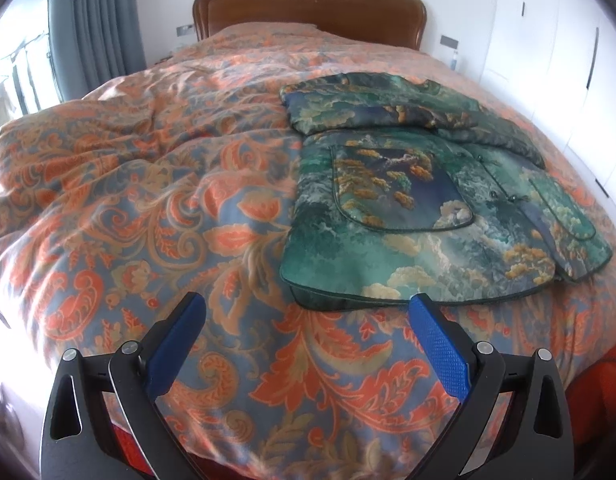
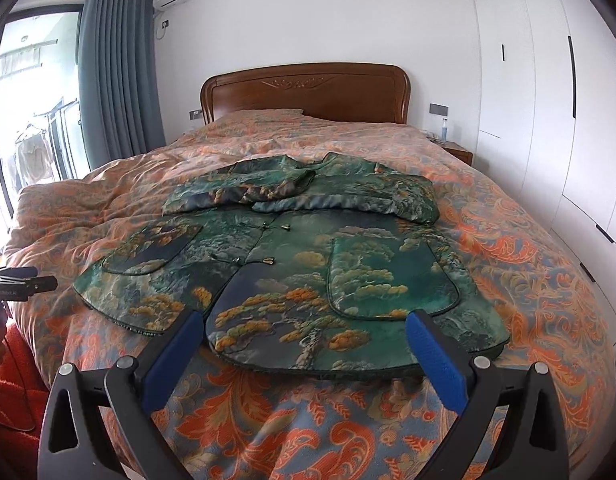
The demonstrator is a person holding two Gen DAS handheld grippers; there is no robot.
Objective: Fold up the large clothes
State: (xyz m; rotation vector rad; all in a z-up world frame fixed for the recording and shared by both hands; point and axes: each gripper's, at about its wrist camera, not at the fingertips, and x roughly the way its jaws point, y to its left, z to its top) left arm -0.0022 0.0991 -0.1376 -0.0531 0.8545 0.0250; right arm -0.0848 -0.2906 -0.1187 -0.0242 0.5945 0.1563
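Observation:
A green padded jacket (image 1: 420, 208) with a pine-tree print lies flat, front up, on the bed, both sleeves folded across its chest. It also shows in the right wrist view (image 2: 291, 272). My left gripper (image 1: 308, 320) is open and empty, held above the quilt just short of the jacket's left hem corner. My right gripper (image 2: 303, 336) is open and empty, its jaws wide apart just above the jacket's near hem. The left gripper (image 2: 23, 280) shows at the left edge of the right wrist view.
An orange and blue paisley quilt (image 1: 147, 200) covers the bed. A wooden headboard (image 2: 303, 88) stands at the far end. White wardrobe doors (image 2: 548, 100) line the right side. Grey curtains (image 2: 115, 76) and a balcony door are on the left. A bedside table (image 2: 456, 152) holds a bottle.

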